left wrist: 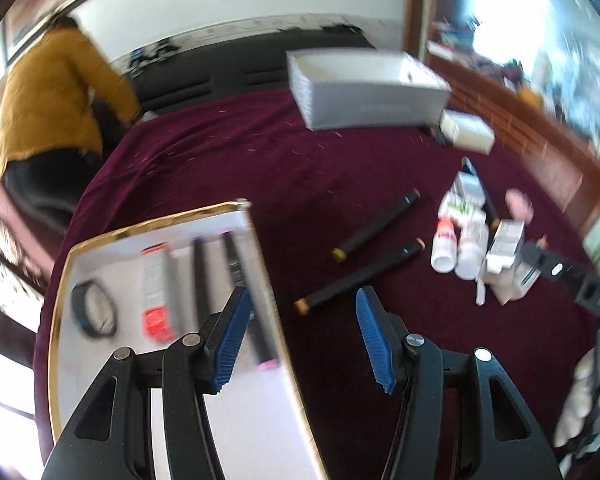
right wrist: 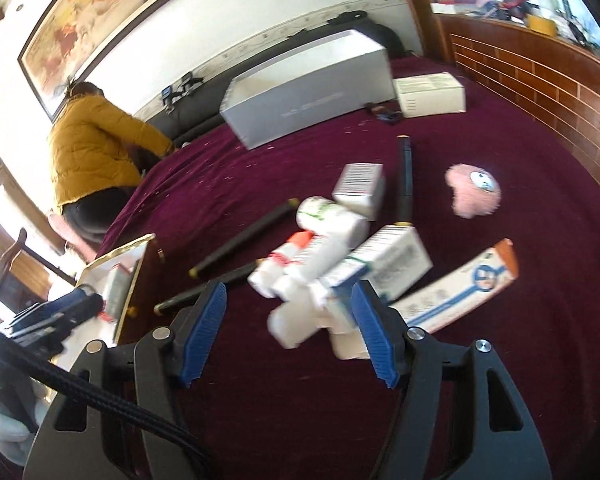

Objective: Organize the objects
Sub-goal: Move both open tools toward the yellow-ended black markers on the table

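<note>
My left gripper spread apart, nothing between pads, hanging over gold-rimmed tray's right edge. Tray holds red-and-white tube, tape ring, dark pens. My right gripper also spread, empty, above white bottles and boxes heaped on maroon cloth. More dark pens lie between heap and tray. Pink plush near heap, big white box well beyond.

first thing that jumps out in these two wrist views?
The dark red cloth over the whole table, with a heap of white bottles and small boxes in the middle and black markers lying loose beside it. At the left edge sits a gold-rimmed white tray already holding markers, a tube and a roll of tape. Both the left gripper and right gripper are open and empty.
</note>
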`<state>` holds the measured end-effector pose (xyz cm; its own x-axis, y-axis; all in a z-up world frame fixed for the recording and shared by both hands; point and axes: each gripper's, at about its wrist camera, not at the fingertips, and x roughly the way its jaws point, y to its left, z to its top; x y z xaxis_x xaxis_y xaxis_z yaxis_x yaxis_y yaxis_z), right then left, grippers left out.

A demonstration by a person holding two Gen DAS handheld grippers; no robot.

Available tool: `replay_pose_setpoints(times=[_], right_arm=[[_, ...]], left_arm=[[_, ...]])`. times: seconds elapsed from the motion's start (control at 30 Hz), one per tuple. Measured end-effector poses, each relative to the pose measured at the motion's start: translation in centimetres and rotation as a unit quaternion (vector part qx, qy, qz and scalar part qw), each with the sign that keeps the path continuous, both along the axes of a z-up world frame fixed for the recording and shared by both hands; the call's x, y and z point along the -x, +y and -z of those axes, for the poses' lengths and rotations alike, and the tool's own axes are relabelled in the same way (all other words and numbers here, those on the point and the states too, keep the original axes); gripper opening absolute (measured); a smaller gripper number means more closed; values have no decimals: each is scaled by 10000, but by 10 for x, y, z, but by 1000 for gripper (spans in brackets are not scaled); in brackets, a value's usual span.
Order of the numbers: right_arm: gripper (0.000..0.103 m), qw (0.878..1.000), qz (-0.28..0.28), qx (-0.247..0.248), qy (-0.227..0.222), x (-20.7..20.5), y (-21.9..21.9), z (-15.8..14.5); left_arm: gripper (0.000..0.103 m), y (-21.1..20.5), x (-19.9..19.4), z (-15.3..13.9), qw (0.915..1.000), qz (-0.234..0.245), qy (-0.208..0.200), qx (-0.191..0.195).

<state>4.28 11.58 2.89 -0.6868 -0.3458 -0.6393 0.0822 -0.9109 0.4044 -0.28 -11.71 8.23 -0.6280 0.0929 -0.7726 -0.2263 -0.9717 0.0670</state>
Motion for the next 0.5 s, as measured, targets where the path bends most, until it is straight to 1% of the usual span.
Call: replay_pose_setpoints(times=[0.1,0.17,0.23,0.3,0.33,0.37,0.5], right_arm=[[65,9999,116,32,52,2,17,7],[65,9998,168,83,69,4,27,11],[65,9996,186,183,68,8,33,15],[65,9995,186,247,66,12,37,17],[65,9994,178,275,64,13,39,18],[65,9994,165,304,67,14,40,18],[65,9990,134,419,101,17,43,19]], left_arm=[[49,22,19,15,9989,1,-109,466],[49,30,34,24,9978,-59,-143,648],[49,35,50,33,9963,-86,-263,818],[49,35,64,43,9952,-88,-473,851],[49,35,71,48,9948,-72,-680,752],[49,35,75,50,9948,-70,-772,666],[49,43,76,51,9942,51,-838,673]])
